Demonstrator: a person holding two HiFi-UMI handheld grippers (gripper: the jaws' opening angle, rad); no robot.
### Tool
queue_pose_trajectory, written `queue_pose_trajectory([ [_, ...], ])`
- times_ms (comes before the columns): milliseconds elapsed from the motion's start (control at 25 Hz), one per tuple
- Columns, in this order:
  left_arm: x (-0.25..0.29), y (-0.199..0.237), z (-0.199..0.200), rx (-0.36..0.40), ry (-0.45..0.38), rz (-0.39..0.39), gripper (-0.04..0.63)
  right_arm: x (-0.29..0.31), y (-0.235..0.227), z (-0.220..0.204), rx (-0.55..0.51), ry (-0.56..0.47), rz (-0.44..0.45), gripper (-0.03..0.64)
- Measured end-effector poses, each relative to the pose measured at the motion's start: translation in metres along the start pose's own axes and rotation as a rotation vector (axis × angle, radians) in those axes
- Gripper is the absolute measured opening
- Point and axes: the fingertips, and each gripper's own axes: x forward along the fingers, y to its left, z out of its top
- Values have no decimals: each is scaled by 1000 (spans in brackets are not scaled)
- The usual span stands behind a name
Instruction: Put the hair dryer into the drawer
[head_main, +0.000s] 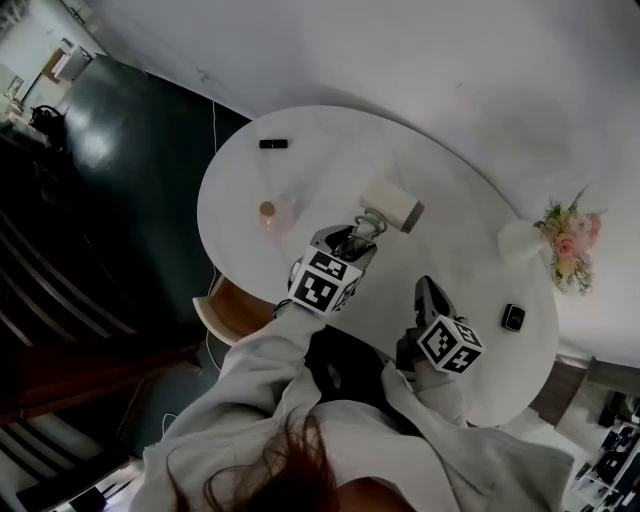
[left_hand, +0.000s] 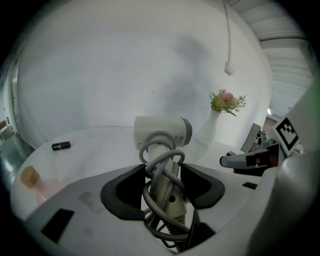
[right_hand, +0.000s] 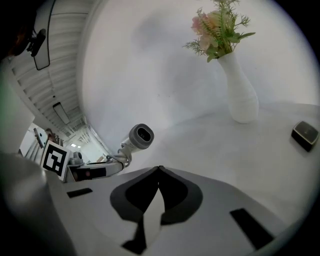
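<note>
Plainly, the left gripper (left_hand: 162, 182) was clenched partway on the cream plastic hair dryer (left_hand: 160, 132). Its two dark pads pressed the handle from both sides, with loops of grey cord wound round the handle caught between them. The dryer's barrel stuck out crosswise just past the jaw tips, over the round white table (head_main: 330, 140). In the head view the left gripper (head_main: 355, 240) sat at the table's middle, with the dryer (head_main: 392, 207) just beyond it. The right gripper (right_hand: 159, 169) was empty, its jaws closed tip to tip, and it hung apart over the table's near side (head_main: 430, 295). An open drawer with a wooden inside (head_main: 232, 308) showed at the table's edge, on the left gripper's side. A white vase of pink flowers (head_main: 520, 240) stood well apart, past the right gripper.
</note>
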Motion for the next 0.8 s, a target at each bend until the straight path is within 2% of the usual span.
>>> queue_pose_trajectory([
  [440,-84,0,-45,-14,-25,52,224,-12,55,-33,-55,14,55,51],
  [800,-154,19,-96,-64,-22,142,225,-7,104,-60,-111,49,122,51],
])
